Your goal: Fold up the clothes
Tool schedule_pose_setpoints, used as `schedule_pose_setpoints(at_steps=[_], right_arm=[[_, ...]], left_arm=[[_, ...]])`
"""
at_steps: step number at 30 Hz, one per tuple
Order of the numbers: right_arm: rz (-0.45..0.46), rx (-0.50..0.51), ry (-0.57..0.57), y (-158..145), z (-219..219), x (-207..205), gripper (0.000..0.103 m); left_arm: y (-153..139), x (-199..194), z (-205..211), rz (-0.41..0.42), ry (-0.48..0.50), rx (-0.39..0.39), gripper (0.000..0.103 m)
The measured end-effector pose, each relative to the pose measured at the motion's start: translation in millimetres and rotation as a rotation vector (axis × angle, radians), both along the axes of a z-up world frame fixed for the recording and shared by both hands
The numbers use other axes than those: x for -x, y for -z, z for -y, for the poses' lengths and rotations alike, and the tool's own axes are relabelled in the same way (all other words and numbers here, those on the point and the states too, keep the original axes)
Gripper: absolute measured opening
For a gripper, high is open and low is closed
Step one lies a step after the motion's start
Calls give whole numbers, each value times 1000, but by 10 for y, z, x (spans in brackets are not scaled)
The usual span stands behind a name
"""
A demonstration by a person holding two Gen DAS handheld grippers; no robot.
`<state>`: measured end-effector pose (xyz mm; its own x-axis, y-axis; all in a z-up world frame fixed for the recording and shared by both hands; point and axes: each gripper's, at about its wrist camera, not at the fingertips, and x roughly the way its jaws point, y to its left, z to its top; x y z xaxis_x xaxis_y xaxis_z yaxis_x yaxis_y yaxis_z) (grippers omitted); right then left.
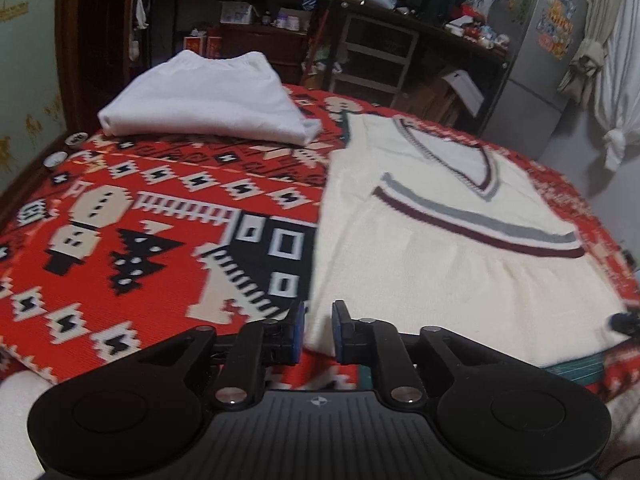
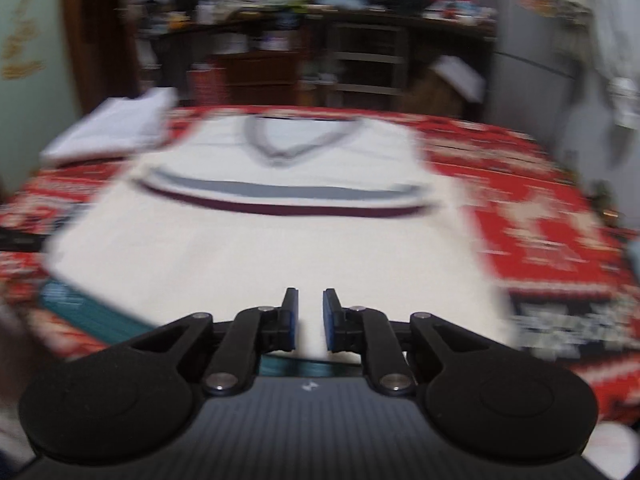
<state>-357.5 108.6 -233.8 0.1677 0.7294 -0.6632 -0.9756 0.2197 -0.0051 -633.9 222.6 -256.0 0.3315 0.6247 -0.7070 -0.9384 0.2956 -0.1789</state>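
Observation:
A cream knit vest [image 1: 440,240] with a V-neck and grey and maroon stripes lies flat on a red patterned blanket [image 1: 160,220]. My left gripper [image 1: 319,312] is open with a narrow gap, hovering over the vest's near left hem corner with nothing between the blue pads. In the blurred right wrist view the vest [image 2: 280,240] fills the middle. My right gripper [image 2: 310,300] is open with a small gap above the vest's near hem, holding nothing. A folded white garment [image 1: 204,100] rests at the blanket's far left, also seen as the folded white garment [image 2: 116,124].
A teal strip [image 1: 576,370] shows under the vest's near edge. Two small round items [image 1: 56,159] lie at the blanket's left border. Cluttered dark shelves [image 1: 360,40] and a grey fridge [image 1: 532,60] stand beyond the far edge. A black object [image 1: 624,322] shows at the right.

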Motion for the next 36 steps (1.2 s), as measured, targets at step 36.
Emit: schedule_pose_setpoints(at_steps=[36], right_arm=[[-85, 42, 174, 2, 625, -861, 13]], left_arm=[[-117, 74, 362, -142, 70, -11, 25]])
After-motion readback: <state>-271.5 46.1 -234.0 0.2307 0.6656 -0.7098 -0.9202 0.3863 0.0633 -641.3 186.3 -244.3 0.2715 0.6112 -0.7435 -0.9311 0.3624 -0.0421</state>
